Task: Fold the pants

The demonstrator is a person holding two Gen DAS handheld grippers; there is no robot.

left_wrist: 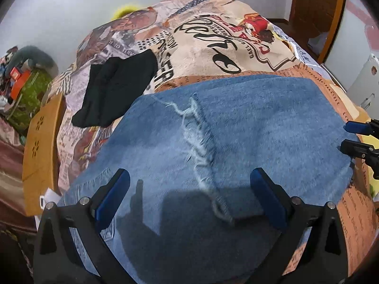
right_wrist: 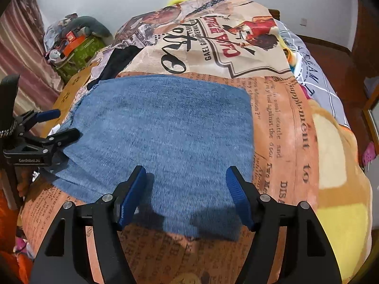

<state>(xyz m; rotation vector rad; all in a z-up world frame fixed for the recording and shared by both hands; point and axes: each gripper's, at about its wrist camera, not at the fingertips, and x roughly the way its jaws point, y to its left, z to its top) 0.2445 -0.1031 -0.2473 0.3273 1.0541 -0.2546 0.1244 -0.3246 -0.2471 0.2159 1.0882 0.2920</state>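
Blue denim pants (left_wrist: 236, 127) lie folded flat on a printed bedspread (left_wrist: 213, 54), with a frayed pale seam (left_wrist: 201, 151) running down their middle. They also show in the right wrist view (right_wrist: 161, 127). My left gripper (left_wrist: 189, 189) is open and empty just above the denim's near-left part; it also shows at the left of the right wrist view (right_wrist: 64, 124). My right gripper (right_wrist: 186, 189) is open and empty above the denim's near edge; it shows at the right edge of the left wrist view (left_wrist: 348, 137).
A folded black garment (left_wrist: 116, 90) lies on the bed left of the denim. A wooden bed edge (left_wrist: 40, 151) is at the left, cluttered boxes (right_wrist: 75, 45) beyond it. A wooden door (left_wrist: 317, 11) stands at the far right.
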